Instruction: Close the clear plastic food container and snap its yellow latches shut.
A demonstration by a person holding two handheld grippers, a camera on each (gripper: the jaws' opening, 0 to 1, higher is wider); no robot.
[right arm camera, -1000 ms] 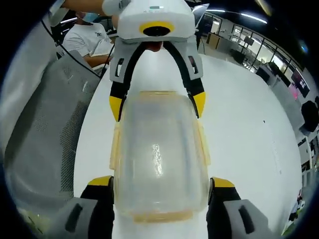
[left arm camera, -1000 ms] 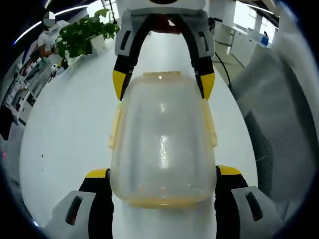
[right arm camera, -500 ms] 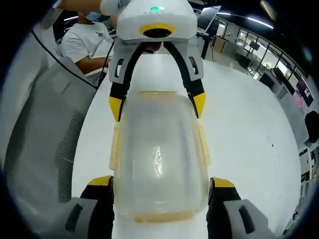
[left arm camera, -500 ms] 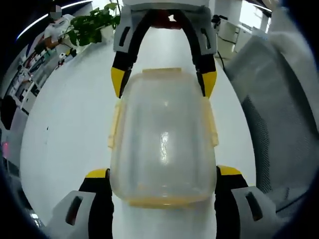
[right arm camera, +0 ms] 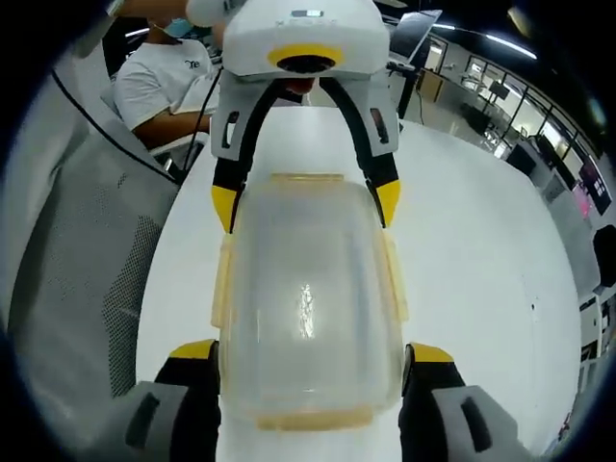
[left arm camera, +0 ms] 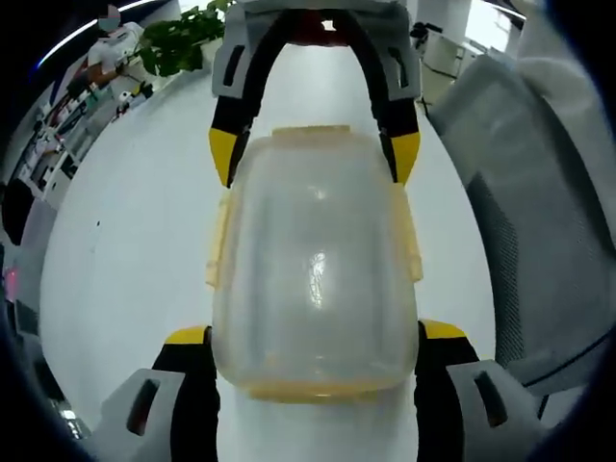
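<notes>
A clear plastic food container [left arm camera: 313, 279] with its lid on is held over the white table [left arm camera: 125, 241]. Pale yellow latches [left arm camera: 218, 241] line its long sides and stick out a little. Another yellow latch [left arm camera: 313, 390] runs along the near end. My left gripper [left arm camera: 315, 335] is shut on the near end of the container, one jaw against each side. My right gripper [left arm camera: 314, 154] clasps the far end from the opposite direction. In the right gripper view the same container [right arm camera: 308, 289] lies between my right gripper [right arm camera: 310, 350] and the left gripper [right arm camera: 306, 202].
A grey mesh office chair [left arm camera: 520, 221] stands beside the table, also seen as the chair [right arm camera: 106, 260]. A green potted plant [left arm camera: 183, 43] sits at the table's far end. A seated person in a white shirt [right arm camera: 159, 82] is behind the left gripper.
Both views have drifted slightly over the table and room. The container and the two grippers keep the same hold and the same places relative to each other.
</notes>
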